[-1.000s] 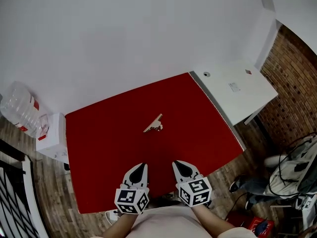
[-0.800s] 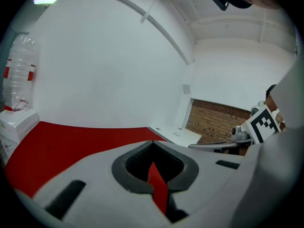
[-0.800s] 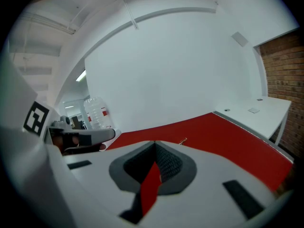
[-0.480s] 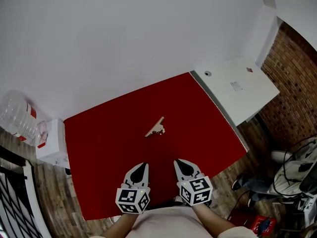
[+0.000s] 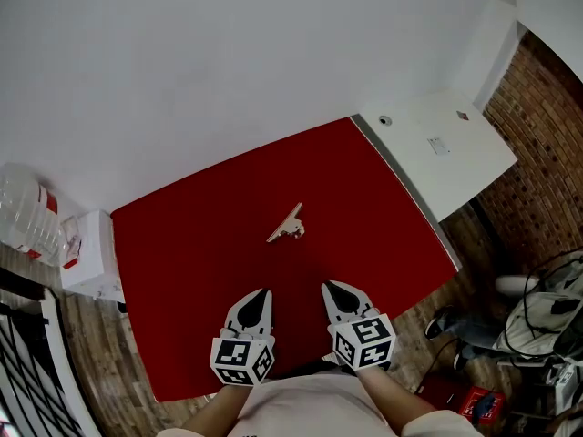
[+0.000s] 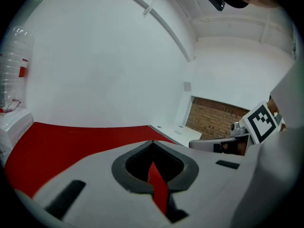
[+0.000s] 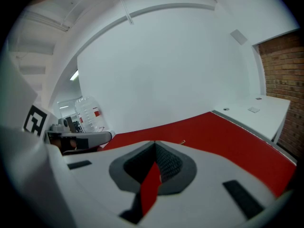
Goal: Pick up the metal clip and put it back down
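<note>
The metal clip [image 5: 286,225] lies near the middle of the red table [image 5: 182,244], a pale metal piece with a short handle angled up to the right. My left gripper [image 5: 265,291] and right gripper [image 5: 326,285] hover side by side over the table's near part, both short of the clip and apart from it. Each has its jaws closed to a point with nothing between them. In the right gripper view the gripper [image 7: 154,142] points over the red surface, and the clip [image 7: 183,142] shows as a small speck just beyond the tips. The left gripper [image 6: 152,142] shows no clip in its own view.
A white side table [image 5: 437,148] adjoins the red table's right edge. At the left stand a white box [image 5: 91,258] and a clear water bottle [image 5: 27,221]. A brick wall [image 5: 547,153] and floor clutter with cables [image 5: 537,317] lie to the right.
Both grippers have edged forward over the table toward the clip, staying side by side and shut. The clip has not moved on the table.
</note>
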The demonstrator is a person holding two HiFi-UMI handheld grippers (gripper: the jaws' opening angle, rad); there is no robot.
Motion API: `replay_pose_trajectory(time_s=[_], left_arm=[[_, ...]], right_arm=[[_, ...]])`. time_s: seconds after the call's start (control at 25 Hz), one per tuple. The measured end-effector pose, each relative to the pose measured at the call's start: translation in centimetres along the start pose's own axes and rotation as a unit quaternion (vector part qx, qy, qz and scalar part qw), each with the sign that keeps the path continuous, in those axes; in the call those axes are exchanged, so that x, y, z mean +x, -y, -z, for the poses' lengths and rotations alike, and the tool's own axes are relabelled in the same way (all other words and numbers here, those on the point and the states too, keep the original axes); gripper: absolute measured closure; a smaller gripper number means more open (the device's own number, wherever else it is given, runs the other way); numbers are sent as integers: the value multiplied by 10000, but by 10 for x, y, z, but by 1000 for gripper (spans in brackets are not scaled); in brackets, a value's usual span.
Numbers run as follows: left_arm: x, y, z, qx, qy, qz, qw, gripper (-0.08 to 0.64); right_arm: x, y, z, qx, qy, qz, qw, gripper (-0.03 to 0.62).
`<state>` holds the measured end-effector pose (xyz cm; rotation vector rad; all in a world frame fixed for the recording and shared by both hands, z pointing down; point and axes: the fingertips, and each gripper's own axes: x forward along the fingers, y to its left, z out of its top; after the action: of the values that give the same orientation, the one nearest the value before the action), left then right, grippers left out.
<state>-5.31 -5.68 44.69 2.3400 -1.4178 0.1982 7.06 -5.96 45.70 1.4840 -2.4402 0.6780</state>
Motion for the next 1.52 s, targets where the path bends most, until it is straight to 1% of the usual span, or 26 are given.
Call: replay_pose_trajectory(time_s=[0.24,0.44,0.6,0.72,0.88,0.92,1.0,1.28,1.52], left_arm=[[21,-16,8,-35,-116,-6,9999,557],[53,-36,11,-88,-37,-55,9999,557],[71,-47,10,-2,-61,-68,10000,557],[86,-51,21,68,-175,44,9998,557],[96,-57,40,84,-369,98,9992,557],[97,-58,43,64,-401,109,9991,557],[99,-60,48,17,-456,129,9989,555],[108,-77,63,-111,-643,68,9978,557],[106,-92,79,-213,-807,-48,9965,557]], right_arm=[[22,12,1,-82,-161,4,9998,588],[58,26,2,16,-225,-70,9997,588],[88,36,10,-13,-325,-35,9995,588],[118,48,23,16,-438,-46,9990,586],[154,61,37,198,-502,-77,9985,584],[162,64,40,243,-513,-79,9984,576],[177,70,45,367,-585,-78,9976,524],[231,90,74,773,-971,49,9923,471],[261,103,94,1193,-1200,162,9854,448]])
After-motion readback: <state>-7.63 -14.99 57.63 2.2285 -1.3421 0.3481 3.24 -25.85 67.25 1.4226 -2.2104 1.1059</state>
